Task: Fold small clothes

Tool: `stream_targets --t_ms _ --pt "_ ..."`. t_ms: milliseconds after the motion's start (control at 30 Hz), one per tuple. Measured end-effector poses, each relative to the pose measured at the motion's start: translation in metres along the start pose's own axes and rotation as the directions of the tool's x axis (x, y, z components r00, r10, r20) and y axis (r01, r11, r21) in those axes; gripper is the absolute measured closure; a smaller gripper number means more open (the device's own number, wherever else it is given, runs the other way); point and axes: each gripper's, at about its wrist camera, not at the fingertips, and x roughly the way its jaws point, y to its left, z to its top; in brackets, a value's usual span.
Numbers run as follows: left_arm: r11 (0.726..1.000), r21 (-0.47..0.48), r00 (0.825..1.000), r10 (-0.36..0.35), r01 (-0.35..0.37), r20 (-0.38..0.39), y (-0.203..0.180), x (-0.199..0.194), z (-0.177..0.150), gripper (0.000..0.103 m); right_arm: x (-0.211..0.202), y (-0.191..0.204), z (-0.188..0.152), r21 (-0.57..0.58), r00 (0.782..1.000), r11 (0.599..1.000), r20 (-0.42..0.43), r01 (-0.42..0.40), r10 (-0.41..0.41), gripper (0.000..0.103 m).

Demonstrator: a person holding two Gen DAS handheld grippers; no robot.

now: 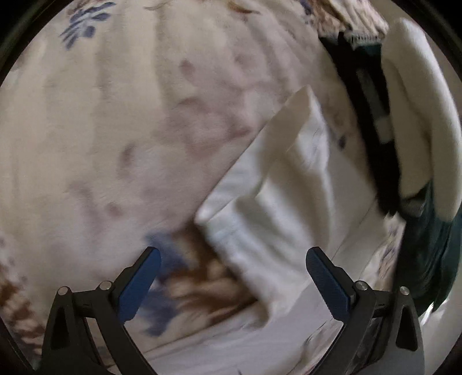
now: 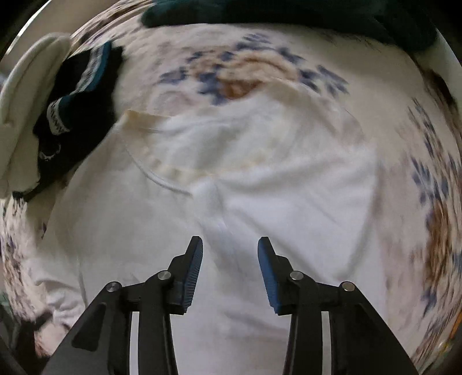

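A white garment (image 2: pixel 260 184) lies spread on a floral blanket (image 2: pixel 248 75), with a yellowed neckline toward the far left. My right gripper (image 2: pixel 230 245) hovers over its near middle, open and empty. In the left wrist view the same white garment (image 1: pixel 288 202) lies crumpled at centre right, one corner folded up. My left gripper (image 1: pixel 233 256) is wide open and empty, over the garment's edge and the blanket (image 1: pixel 115 129).
A black garment with a teal and white band (image 2: pixel 78 95) lies at the far left beside a cream cushion (image 2: pixel 26 95). A dark green cloth (image 2: pixel 288 14) lies along the back. The same pile shows at the right in the left wrist view (image 1: pixel 375 129).
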Motion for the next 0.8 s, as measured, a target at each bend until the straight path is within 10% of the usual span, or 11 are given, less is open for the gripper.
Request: stream_targets --t_ms 100,167,300,367,467,633,733,800 --pt "0.999 0.044 0.996 0.027 -0.030 0.081 -0.017 0.007 0.003 0.031 -0.011 -0.035 -0.017 0.077 1.000 0.997 0.000 0.003 -0.003 0.061" --pt "0.993 0.100 0.990 0.049 -0.063 0.134 -0.032 0.009 0.001 0.096 -0.016 -0.058 -0.020 0.124 1.000 0.992 -0.001 0.010 -0.010 0.061" --pt "0.961 0.255 0.968 0.040 -0.105 0.248 -0.068 0.000 -0.014 0.098 -0.020 -0.094 -0.027 0.167 0.999 0.985 -0.011 0.043 -0.041 0.061" --pt "0.896 0.412 0.939 0.019 -0.168 0.343 -0.102 -0.014 -0.033 0.098 -0.016 -0.105 -0.029 0.183 0.998 0.982 -0.021 0.055 -0.052 0.061" --pt "0.701 0.660 0.907 -0.044 -0.272 0.420 -0.150 -0.017 -0.091 0.098 -0.015 -0.122 -0.031 0.203 0.998 0.977 -0.030 0.064 -0.059 0.061" --pt "0.391 0.881 0.944 -0.082 -0.265 0.321 -0.182 0.026 -0.195 0.098 -0.026 -0.148 -0.037 0.226 0.997 0.971 -0.032 0.075 -0.070 0.061" --pt "0.290 0.923 0.964 -0.009 -0.252 0.266 -0.179 0.060 -0.225 0.093 -0.030 -0.157 -0.033 0.221 0.997 0.973 -0.045 0.068 -0.059 0.061" --pt "0.296 0.928 0.974 0.061 -0.225 0.217 -0.176 0.078 -0.230 0.093 -0.032 -0.156 -0.025 0.202 0.998 0.978 -0.042 0.045 -0.037 0.060"
